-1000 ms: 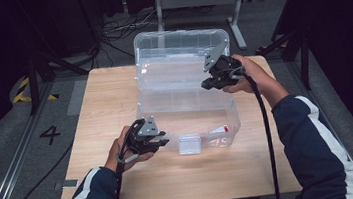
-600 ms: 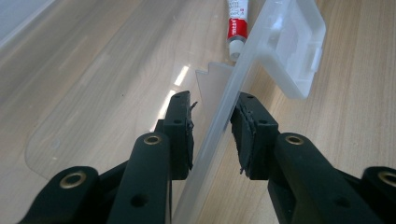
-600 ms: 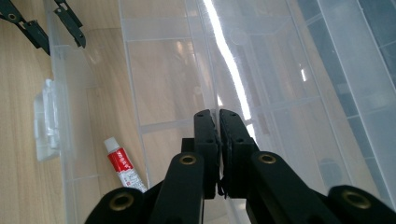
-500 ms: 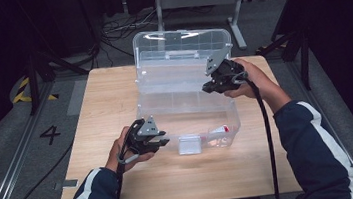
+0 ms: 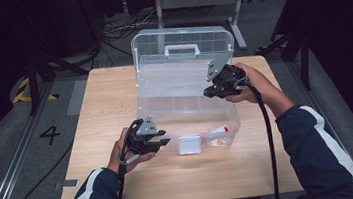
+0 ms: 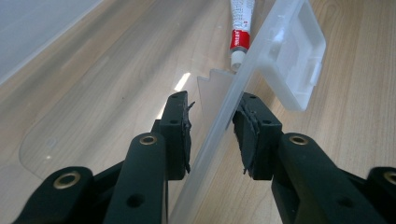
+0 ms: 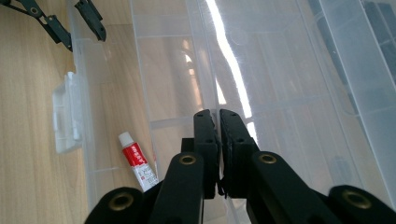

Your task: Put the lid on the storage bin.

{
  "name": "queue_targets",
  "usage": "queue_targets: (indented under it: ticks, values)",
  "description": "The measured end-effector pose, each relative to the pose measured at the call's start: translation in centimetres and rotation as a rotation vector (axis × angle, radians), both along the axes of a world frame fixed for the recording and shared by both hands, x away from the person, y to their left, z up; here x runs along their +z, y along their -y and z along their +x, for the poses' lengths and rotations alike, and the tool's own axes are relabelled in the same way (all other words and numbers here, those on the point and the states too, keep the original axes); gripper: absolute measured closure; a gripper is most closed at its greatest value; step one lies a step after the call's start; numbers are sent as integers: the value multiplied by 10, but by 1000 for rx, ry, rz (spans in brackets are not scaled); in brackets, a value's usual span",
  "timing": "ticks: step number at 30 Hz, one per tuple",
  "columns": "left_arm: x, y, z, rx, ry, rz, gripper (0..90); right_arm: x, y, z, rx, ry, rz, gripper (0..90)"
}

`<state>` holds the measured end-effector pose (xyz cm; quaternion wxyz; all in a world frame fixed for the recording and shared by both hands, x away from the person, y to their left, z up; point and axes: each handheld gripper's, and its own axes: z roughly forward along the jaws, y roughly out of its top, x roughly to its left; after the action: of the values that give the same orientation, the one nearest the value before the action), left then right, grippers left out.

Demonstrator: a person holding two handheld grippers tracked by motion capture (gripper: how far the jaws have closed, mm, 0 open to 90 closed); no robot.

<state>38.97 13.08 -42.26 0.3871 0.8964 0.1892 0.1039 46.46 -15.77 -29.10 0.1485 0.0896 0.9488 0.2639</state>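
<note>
well, a clear plastic storage box [image 5: 185, 103] sits mid-table on the wooden table [image 5: 99, 103], its lid [image 5: 183, 46] standing up at the far side with the handle on top. the box's long axis runs across the table, left to right, and the open side faces up. inside, near the front wall, lies a small white tube [image 7: 137, 161] with a red band; its cap end points toward the front latch [image 6: 292, 56].

the left gripper [image 6: 212, 126] straddles the box's front wall, jaws a little apart, one inside and one outside, not clearly pressing the plastic. the right gripper [image 7: 218, 140] hovers over the box's right end with its jaws drawn almost together, holding nothing.

the high view shows the tube as a mere blur; the gripper views make its red label plain. the right gripper view also shows the left gripper's jaws at the box wall.
</note>
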Motion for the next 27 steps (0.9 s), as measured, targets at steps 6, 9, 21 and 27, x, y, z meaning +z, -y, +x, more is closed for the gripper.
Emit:
queue_targets:
  ticks: [6,9,21,27]
  values:
    - [0,4,-2,-4,20,11,665,-2,1,-2,3,1,10,869]
    - [1,4,-2,-4,19,12,664,-3,1,-4,9,0,19,869]
    - [0,4,-3,-8,31,12,660,-6,5,-7,2,4,47,863]
    - [-1,4,-4,-3,38,11,652,-8,6,-13,0,18,47,861]
